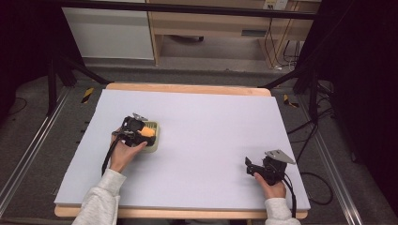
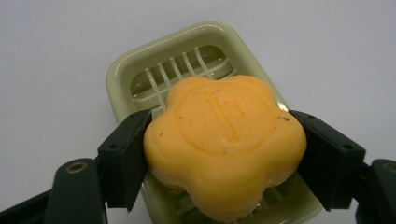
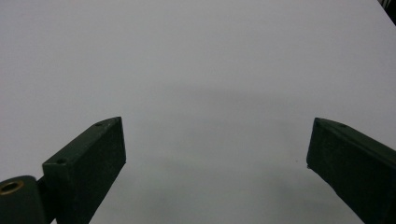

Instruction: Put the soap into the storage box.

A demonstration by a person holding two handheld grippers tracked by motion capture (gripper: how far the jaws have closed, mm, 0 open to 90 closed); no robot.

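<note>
An orange flower-shaped soap sits between the two jaws of my left gripper, which is shut on its sides. Under it is a pale green slatted soap dish; whether the soap rests on the dish or hangs just above it I cannot tell. From the high view the left gripper, the soap and the dish are on the left half of the table. My right gripper stands open near the front right, and in the right gripper view nothing but the mat lies between its jaws.
A light grey mat covers the wooden table. A person's hands and grey sleeves come in from the bottom. Cables trail from both grippers. Dark frame legs and floor cables surround the table.
</note>
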